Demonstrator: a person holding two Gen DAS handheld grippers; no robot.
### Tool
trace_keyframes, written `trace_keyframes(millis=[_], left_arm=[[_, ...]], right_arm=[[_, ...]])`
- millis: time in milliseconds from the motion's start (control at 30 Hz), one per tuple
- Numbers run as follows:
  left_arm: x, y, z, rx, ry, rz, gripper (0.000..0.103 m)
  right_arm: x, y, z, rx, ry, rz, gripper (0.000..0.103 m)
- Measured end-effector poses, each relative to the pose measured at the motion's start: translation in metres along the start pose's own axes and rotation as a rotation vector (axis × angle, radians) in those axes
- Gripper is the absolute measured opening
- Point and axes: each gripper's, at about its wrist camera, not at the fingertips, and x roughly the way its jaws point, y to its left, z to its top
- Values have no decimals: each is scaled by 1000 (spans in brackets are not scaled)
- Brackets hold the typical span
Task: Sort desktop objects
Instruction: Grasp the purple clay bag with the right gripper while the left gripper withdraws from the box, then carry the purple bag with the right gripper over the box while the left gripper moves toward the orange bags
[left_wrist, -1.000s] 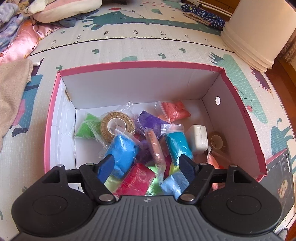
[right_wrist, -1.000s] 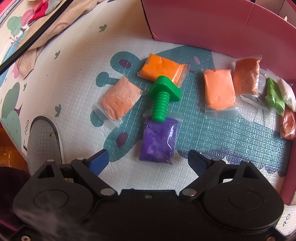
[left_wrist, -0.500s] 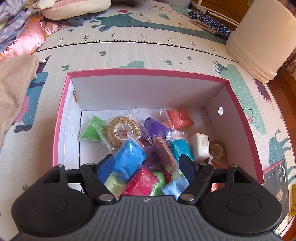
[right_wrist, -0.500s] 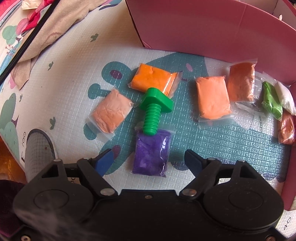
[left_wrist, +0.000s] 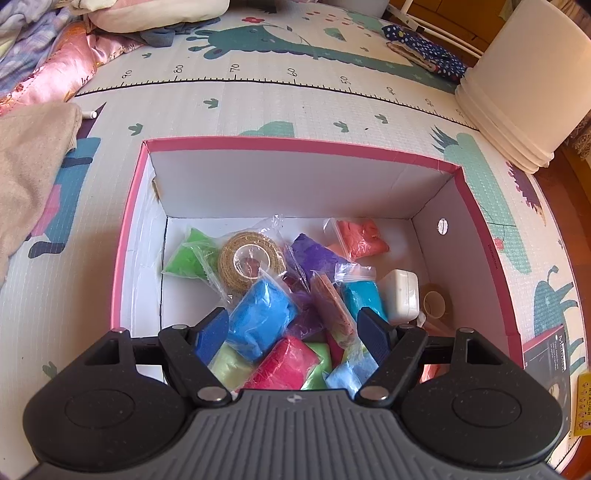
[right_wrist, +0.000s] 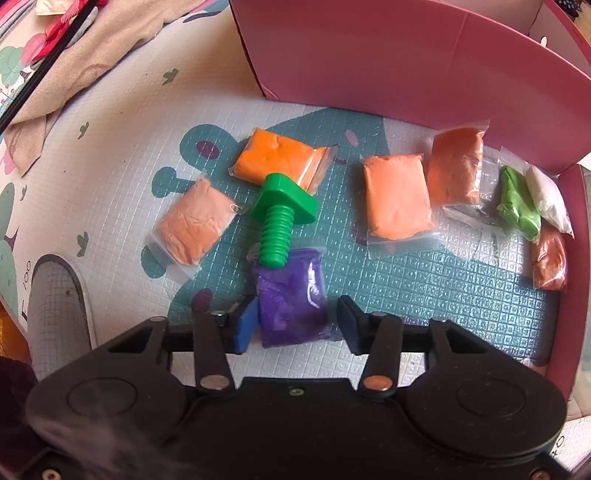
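Note:
My left gripper (left_wrist: 291, 328) is open and empty, held above the pink box (left_wrist: 295, 146). The box holds several clay bags, a jute tape roll (left_wrist: 251, 266) and a white charger (left_wrist: 400, 295). My right gripper (right_wrist: 295, 321) is low over the play mat with its jaws partly closed around a purple clay bag (right_wrist: 290, 299); the left pad touches the bag and the right pad stands a little apart. A green toy bolt (right_wrist: 280, 218) lies just beyond, its tip resting on the purple bag. Orange bags (right_wrist: 280, 158) (right_wrist: 395, 195) and a peach bag (right_wrist: 194, 221) lie around it.
The pink box wall (right_wrist: 406, 74) stands behind the bags in the right wrist view. A green bag (right_wrist: 517, 205), a white bag (right_wrist: 548, 197) and brown bags lie at the right. A beige cloth (left_wrist: 29, 166) lies left of the box and white buckets (left_wrist: 524, 85) stand at the far right.
My right gripper has come down and forward over the purple bag and its jaws have narrowed around it. My left gripper has risen and drawn back from the box.

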Motion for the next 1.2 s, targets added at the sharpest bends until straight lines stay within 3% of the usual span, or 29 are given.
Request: trace_keyframes(millis=[200,933,1200], left_arm=[[-1,-2,-2,8,4,-3,76],[-26,-12,-10,7,-11,-2,76],[-49,-23,-17,16,-28,-18,76]], right_arm=[[-3,-6,-2,-18,-9,-33,39],[-41,-37,-23,-64,-7,87,37],[-68,-50,-28,-102,-45,63,37]])
